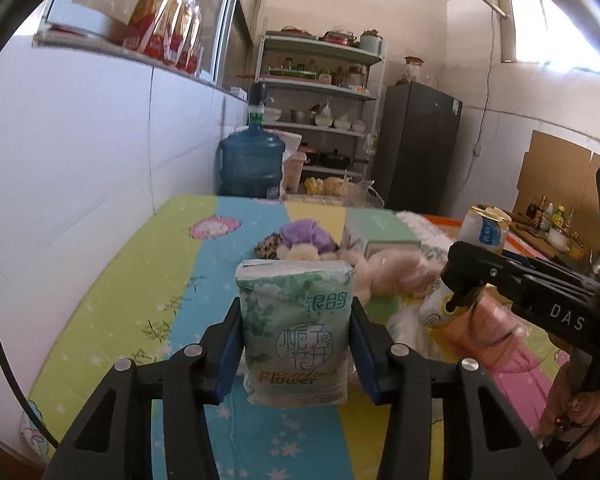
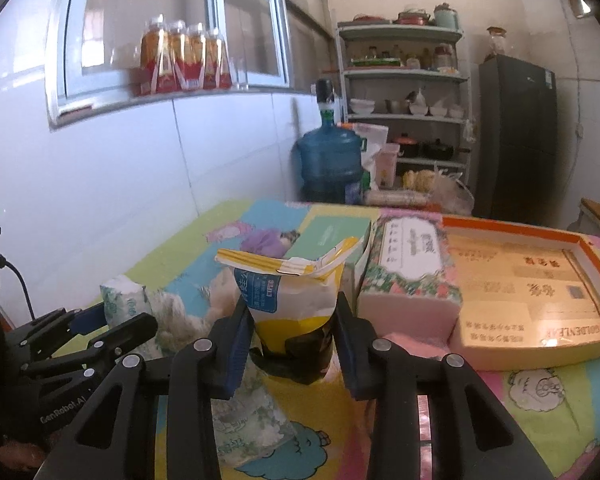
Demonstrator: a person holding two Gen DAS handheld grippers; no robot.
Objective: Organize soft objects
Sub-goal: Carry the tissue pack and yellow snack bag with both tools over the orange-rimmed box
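My left gripper [image 1: 296, 340] is shut on a green and white tissue pack [image 1: 296, 328], held upright above the table. My right gripper [image 2: 292, 324] is shut on a yellow and white pouch [image 2: 292, 304] with a torn open top. The right gripper also shows at the right of the left wrist view [image 1: 460, 300]. The left gripper with its tissue pack [image 2: 122, 304] shows at the left of the right wrist view. A purple soft ball [image 1: 306, 232], a leopard-print piece [image 1: 268, 246] and pale plush items [image 1: 384, 272] lie on the mat.
The table wears a colourful striped cartoon mat [image 1: 152, 280]. A green box [image 1: 376, 234], a floral tissue box [image 2: 408, 280] and an open orange-rimmed box [image 2: 528, 284] stand on it. Another tissue pack [image 2: 244, 424] lies under my right gripper. A blue water jug [image 1: 252, 160], shelves and a fridge stand behind.
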